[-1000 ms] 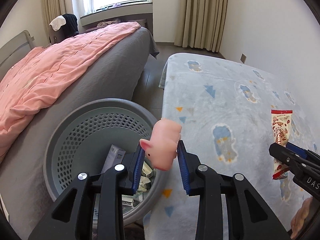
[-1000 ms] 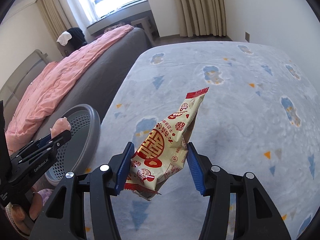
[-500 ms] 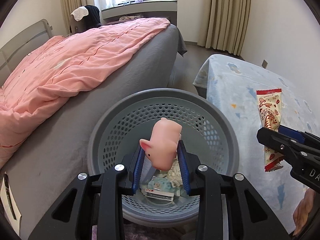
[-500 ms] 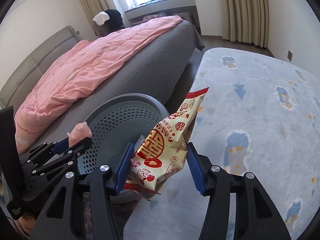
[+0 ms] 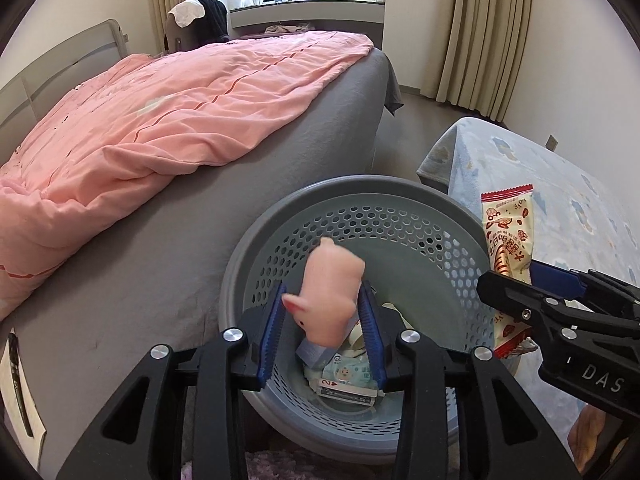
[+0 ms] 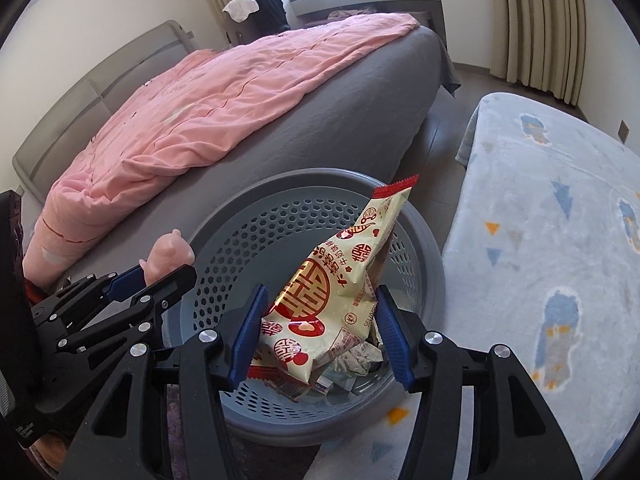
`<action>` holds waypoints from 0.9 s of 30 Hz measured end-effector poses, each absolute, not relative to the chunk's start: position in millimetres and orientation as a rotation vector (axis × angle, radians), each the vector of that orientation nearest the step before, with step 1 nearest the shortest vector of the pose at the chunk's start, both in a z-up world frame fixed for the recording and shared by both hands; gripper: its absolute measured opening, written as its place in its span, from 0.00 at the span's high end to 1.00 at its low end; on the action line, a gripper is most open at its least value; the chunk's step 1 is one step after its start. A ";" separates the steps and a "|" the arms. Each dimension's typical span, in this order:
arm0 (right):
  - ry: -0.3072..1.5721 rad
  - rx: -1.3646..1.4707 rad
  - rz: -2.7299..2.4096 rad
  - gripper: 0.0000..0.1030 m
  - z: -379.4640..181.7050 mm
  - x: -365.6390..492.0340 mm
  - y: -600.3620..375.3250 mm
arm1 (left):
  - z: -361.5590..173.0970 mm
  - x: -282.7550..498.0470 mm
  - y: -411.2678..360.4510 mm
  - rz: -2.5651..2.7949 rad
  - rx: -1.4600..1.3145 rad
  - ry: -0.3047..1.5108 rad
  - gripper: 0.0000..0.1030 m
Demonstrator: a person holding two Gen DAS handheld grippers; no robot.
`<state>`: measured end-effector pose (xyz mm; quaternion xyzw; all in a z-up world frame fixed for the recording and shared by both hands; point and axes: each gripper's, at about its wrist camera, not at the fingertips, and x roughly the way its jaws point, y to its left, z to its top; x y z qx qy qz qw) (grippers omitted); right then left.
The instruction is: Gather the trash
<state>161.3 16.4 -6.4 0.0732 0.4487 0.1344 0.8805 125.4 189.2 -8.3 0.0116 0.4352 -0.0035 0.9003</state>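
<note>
Grey perforated bin [image 5: 420, 216] sat beside the bed [image 5: 168, 264], both grippers over it. Right gripper [image 6: 322, 326] had just been opening, snack packet [image 6: 336, 280] loose between its pads. Left gripper [image 5: 323, 330] had just been opening too, pink pig toy [image 5: 330, 292] slipping free.

Both grippers point steeply down, side by side. The left gripper [image 5: 323, 320] has just been opening its jaws; the pink toy pig [image 5: 330, 292] sits between the blue pads, a gap showing on the left pad's side. The right gripper [image 6: 322, 330] has also just been opening, the snack packet [image 6: 332, 292] loose between its pads. Part of a hand [image 5: 592, 436] shows under the right gripper.
</note>
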 end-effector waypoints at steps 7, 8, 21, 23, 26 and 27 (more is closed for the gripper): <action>0.916 0.125 0.247 0.33 -2.6 157.7 18.0 | -3.7 122.6 194.1 0.012 0.013 0.890 0.45; 0.915 0.120 0.242 0.33 -2.6 157.2 18.3 | -3.3 121.9 194.2 0.013 0.013 0.890 0.45; 0.905 0.098 0.206 0.33 -2.2 148.7 15.4 | 2.1 114.5 191.5 0.043 0.033 0.875 0.34; 0.904 0.101 0.202 0.33 -1.8 147.4 13.9 | 2.4 113.6 190.4 0.044 0.037 0.875 0.34; 0.902 0.104 0.195 0.32 -1.2 145.8 11.9 | 3.4 113.0 188.1 0.046 0.041 0.875 0.32; 0.900 0.104 0.191 0.32 -0.8 145.2 11.1 | 3.9 112.2 187.5 0.048 0.043 0.874 0.31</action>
